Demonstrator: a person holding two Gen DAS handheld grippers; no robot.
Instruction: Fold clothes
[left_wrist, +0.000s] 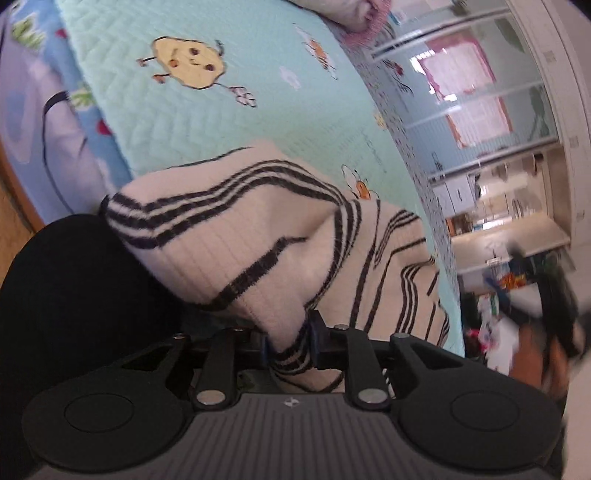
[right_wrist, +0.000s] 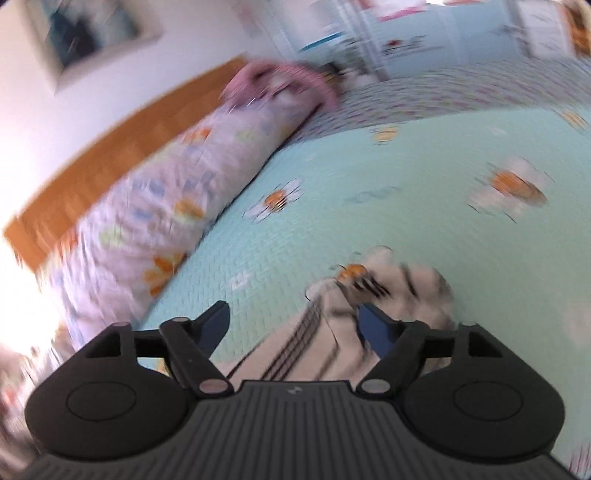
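- Left wrist view: the left gripper (left_wrist: 290, 345) pinches a bunched fold of a cream knit sweater with black stripes (left_wrist: 236, 236), its blue-padded jaws pressed onto the cloth, which heaps up ahead of them above a mint quilted bedspread (left_wrist: 229, 122) printed with cartoon bees.
- Right wrist view, blurred by motion: the right gripper (right_wrist: 295, 325) shows its jaws spread wide; striped cloth lies between and under them, but neither pad presses on it, though the cloth brushes close by the right-hand pad.
- Where the garment is: on the bed, near its front edge, partly lifted at the end held by the left hand; the rest trails across the bedspread toward the right gripper.
- Beyond it, a floral bolster pillow (right_wrist: 147, 206) runs along a wooden headboard (right_wrist: 110, 155), with a pink-trimmed bundle (right_wrist: 280, 85) at its far end.
- Step in hand, as it appears: a fold is under way, with one side let go and the other gripped.
- Next move likely calls for the right jaws to find a fresh edge or corner, while the left lays its bunch down flat rather than dragging it into a lump.
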